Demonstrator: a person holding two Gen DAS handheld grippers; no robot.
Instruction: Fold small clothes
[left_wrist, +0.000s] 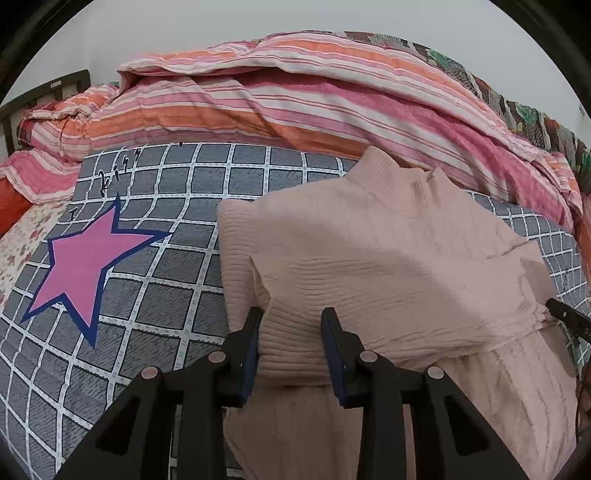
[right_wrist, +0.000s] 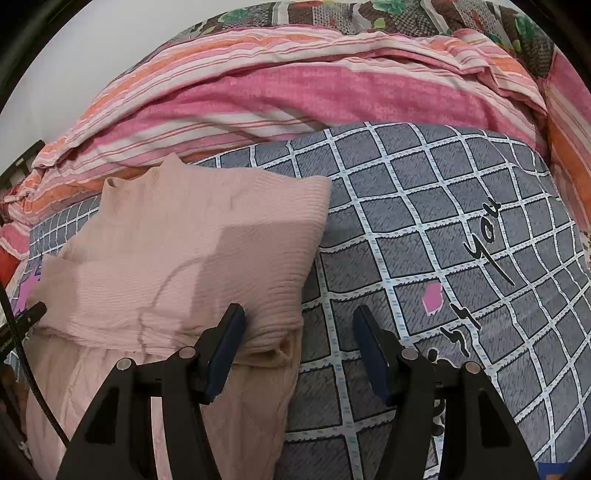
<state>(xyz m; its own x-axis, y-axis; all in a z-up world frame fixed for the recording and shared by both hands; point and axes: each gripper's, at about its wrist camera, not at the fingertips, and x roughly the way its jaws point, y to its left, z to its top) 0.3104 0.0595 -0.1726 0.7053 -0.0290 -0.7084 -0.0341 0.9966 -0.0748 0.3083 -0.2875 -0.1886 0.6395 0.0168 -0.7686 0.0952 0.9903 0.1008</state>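
A: From the left wrist, where is the sweater (left_wrist: 388, 266)?

B: Flat on the bed (left_wrist: 155, 288), on the grey checked sheet. Its collar points toward the far edge, where the striped quilt (left_wrist: 295, 96) is heaped, and its long axis runs from there back to the near edge. The upper half is folded, its sleeves turned in; a paler knit part lies under it toward the near edge.

A: And the left claw (left_wrist: 291, 347)?

B: Narrowly parted, a ribbed fold of the sweater's left side between the pads. Whether they press it I cannot tell. A pink star (left_wrist: 85, 269) is printed on the sheet to the left.

A: Now the right wrist.

B: Same sweater (right_wrist: 184, 258), collar again toward the quilt (right_wrist: 295, 85). The right claw (right_wrist: 299, 347) stands wide over the sweater's right edge: one finger (right_wrist: 225, 350) lies on the knit, the other over bare sheet. It grips nothing. The left claw's tip (right_wrist: 35, 312) shows at the sweater's far left side.
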